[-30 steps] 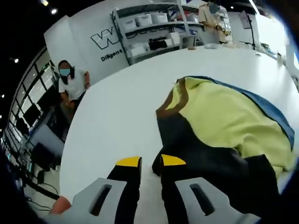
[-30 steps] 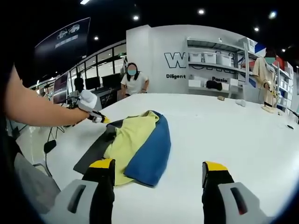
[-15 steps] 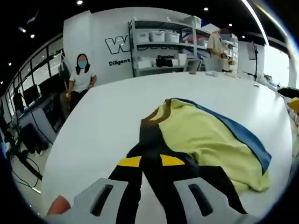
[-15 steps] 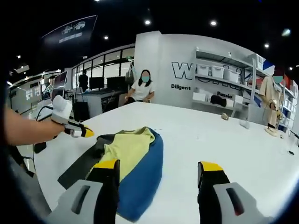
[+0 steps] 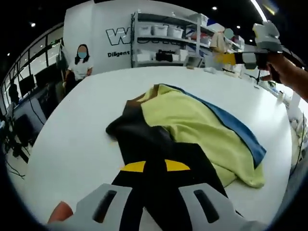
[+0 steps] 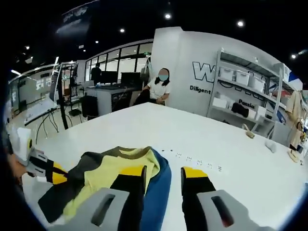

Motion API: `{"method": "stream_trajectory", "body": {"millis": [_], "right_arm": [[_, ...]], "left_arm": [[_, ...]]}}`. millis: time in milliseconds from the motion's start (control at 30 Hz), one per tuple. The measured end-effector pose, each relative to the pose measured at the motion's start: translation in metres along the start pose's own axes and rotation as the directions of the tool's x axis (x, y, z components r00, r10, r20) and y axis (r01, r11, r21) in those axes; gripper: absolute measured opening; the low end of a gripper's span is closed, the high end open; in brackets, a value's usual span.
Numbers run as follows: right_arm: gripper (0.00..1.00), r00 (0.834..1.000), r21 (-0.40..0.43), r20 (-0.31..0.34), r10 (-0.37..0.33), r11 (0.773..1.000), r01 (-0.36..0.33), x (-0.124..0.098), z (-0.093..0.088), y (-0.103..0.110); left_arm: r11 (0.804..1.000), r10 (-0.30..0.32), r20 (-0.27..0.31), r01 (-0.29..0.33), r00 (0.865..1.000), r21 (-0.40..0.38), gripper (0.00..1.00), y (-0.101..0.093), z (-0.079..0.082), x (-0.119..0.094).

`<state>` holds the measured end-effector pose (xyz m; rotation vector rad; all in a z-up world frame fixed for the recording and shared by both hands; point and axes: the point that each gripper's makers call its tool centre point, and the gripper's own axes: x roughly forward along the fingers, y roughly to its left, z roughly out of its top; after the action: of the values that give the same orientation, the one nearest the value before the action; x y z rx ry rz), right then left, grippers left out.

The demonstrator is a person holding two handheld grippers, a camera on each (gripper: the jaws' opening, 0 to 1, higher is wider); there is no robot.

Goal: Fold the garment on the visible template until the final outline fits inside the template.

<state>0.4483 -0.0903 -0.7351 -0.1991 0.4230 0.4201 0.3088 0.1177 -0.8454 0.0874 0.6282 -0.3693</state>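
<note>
Pinching the garment's [image 5: 192, 125] dark cloth, left gripper [image 5: 155, 166] sits low; right gripper [image 6: 163, 174] hovers, seemingly slightly parted.

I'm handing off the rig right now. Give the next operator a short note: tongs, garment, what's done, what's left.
Left tongs: shut on the dark sleeve of the garment, low over the white table.
Right tongs: jaws slightly apart, holding nothing, above the garment's collar end.
Garment: bunched near the table's middle, yellow front up, blue panel along one side, dark sleeve trailing out.
Done: one sleeve gripped; no neat fold yet.
Left: no template outline can be made out on the table, so locate it, then likely fold the sleeve over the body and finish compacting.
</note>
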Motion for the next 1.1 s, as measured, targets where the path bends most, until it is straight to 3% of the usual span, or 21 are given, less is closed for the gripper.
{"method": "stream_trajectory", "body": {"millis": [67,167,300,400,567,800,1100], "right_arm": [[0.18,0.999,0.041,-0.045,0.018,0.999,-0.017,0.019,-0.011,-0.001],[0.13,0.994,0.03,-0.104,0.021,0.999,-0.018,0.041,-0.03,-0.002],[0.11,0.989,0.043,-0.138,0.048,0.998,-0.042,0.061,-0.046,0.002],[0.11,0.986,0.06,-0.155,0.069,0.996,-0.06,0.073,-0.055,0.005],[0.1,0.978,0.073,-0.193,0.075,0.995,-0.062,0.091,-0.072,0.004],[0.09,0.979,0.061,-0.188,0.083,0.995,-0.073,0.103,-0.072,0.01],[0.09,0.972,0.043,-0.229,0.058,0.998,-0.05,0.114,-0.085,0.007]], "left_arm": [[1.0,-0.007,-0.008,0.007,1.0,0.001,0.1,-0.006,-0.007,0.002],[1.0,-0.009,-0.02,0.009,1.0,-0.007,0.1,-0.008,-0.014,0.005],[1.0,-0.005,-0.007,0.005,1.0,-0.016,0.09,-0.007,-0.011,0.005],[0.999,0.025,0.028,-0.024,0.999,-0.03,0.09,0.003,-0.003,0.005],[0.998,0.044,0.035,-0.042,0.998,-0.055,0.11,0.013,0.001,0.012],[0.997,0.057,0.032,-0.056,0.998,-0.046,0.1,0.02,0.004,0.023],[0.998,0.062,0.027,-0.061,0.998,-0.029,0.11,0.021,0.002,0.027]]}}
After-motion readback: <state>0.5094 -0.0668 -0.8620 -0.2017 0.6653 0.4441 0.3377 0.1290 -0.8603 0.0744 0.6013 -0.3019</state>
